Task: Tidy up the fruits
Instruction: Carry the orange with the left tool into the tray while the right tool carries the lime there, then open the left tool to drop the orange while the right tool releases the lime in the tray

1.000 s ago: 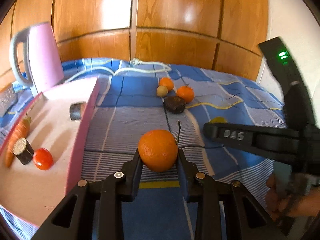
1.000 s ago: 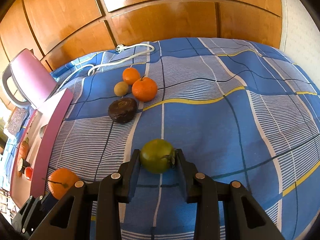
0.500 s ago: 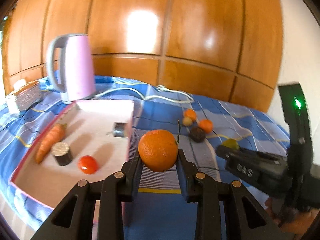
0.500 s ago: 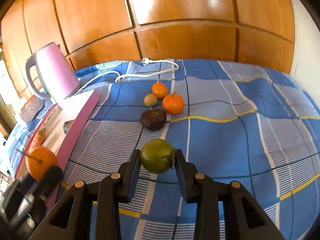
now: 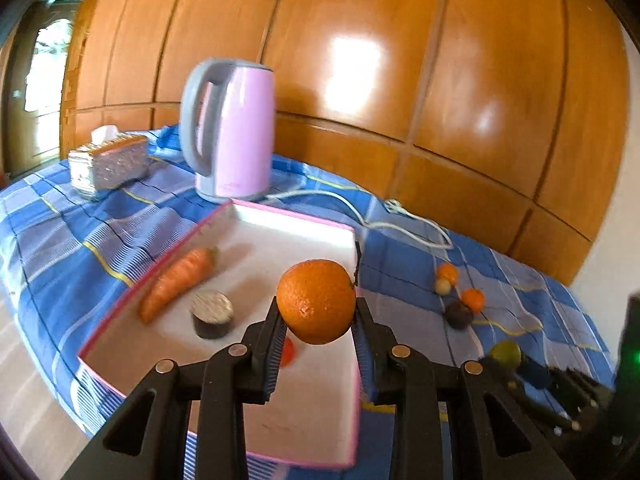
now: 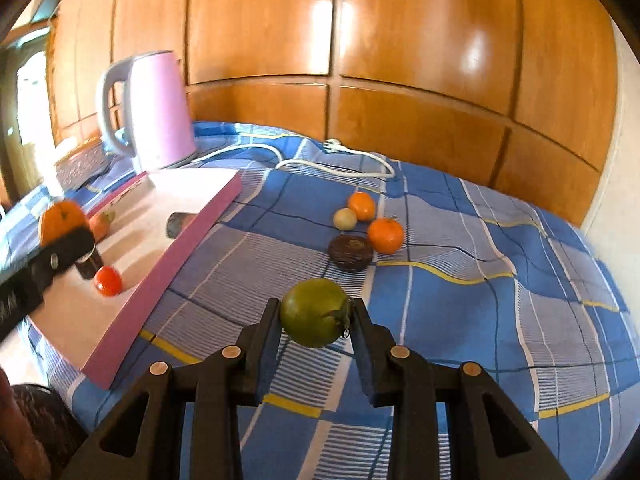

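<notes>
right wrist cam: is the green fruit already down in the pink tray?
No, the green fruit is clamped between the right gripper fingers above the blue cloth, outside the pink tray.

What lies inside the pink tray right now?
The pink tray holds a carrot, a dark cylinder and a red tomato; the left gripper and its orange cover part of the floor.

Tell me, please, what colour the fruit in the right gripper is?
Green; the fruit shows best in the right wrist view, clamped in the right gripper.
</notes>
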`<state>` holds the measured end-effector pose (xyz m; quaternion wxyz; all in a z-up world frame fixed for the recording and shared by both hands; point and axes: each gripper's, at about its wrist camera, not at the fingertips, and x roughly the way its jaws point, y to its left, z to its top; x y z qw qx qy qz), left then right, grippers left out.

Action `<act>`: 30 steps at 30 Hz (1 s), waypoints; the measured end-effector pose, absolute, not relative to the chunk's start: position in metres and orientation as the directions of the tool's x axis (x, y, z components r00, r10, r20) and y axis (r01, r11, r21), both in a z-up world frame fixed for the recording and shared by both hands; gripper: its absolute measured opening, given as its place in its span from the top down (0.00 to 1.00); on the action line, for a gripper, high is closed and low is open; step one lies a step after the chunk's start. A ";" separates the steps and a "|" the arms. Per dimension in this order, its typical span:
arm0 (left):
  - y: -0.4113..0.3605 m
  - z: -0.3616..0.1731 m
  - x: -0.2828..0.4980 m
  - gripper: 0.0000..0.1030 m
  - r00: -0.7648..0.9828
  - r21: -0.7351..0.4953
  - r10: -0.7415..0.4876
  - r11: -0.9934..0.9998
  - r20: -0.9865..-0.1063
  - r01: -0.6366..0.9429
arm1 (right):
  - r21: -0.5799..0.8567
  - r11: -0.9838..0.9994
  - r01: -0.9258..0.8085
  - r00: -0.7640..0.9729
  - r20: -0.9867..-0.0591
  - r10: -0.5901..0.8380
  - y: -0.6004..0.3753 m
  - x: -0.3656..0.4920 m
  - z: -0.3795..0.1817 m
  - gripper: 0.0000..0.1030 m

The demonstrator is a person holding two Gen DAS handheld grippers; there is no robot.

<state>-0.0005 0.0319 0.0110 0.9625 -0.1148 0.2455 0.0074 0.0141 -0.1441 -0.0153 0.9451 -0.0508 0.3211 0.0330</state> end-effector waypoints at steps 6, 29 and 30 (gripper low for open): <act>0.055 0.008 0.011 0.69 0.872 -0.268 0.016 0.949 -0.489 -0.168 | -0.085 0.988 -0.127 0.786 -0.616 0.049 -0.125 0.016 -0.017 0.67; 0.108 -0.018 0.022 0.31 0.789 -0.412 0.137 0.792 -0.600 -0.451 | 0.172 0.923 -0.345 0.689 -0.622 0.373 -0.045 0.076 0.022 0.66; 0.109 -0.019 0.021 0.31 0.786 -0.419 0.137 0.784 -0.603 -0.458 | 0.182 0.919 -0.350 0.684 -0.621 0.383 -0.044 0.077 0.021 0.65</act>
